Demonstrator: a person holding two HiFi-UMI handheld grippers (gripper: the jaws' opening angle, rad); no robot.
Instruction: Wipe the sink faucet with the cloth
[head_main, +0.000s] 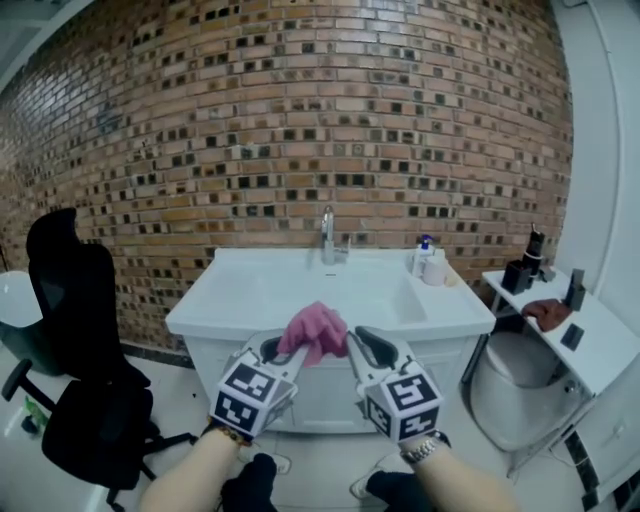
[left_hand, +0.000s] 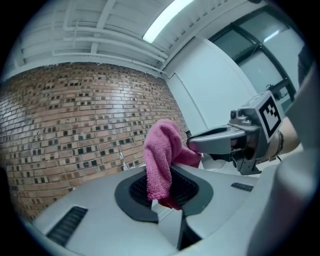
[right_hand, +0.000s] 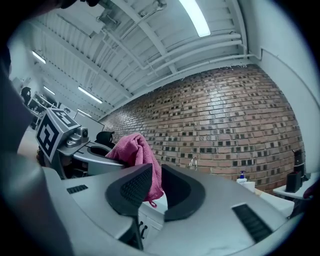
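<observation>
A pink cloth (head_main: 315, 330) is bunched between my two grippers, in front of a white sink (head_main: 250, 300). A chrome faucet (head_main: 327, 235) stands at the sink's back edge, well beyond both grippers. My left gripper (head_main: 280, 350) is shut on the cloth (left_hand: 162, 160), which rises out of its jaws (left_hand: 165, 192) and flops to the right. My right gripper (head_main: 362, 345) sits close beside it. Its jaws (right_hand: 157, 187) stand a little apart, and the cloth (right_hand: 135, 152) hangs at their tips, just past the left pad. Both grippers point level toward the sink.
A brick wall runs behind the sink. A soap bottle (head_main: 424, 255) stands on the sink's right rear corner. A black office chair (head_main: 80, 330) is on the left. On the right are a white side table (head_main: 600, 350) with dark items and a round bin (head_main: 510, 390).
</observation>
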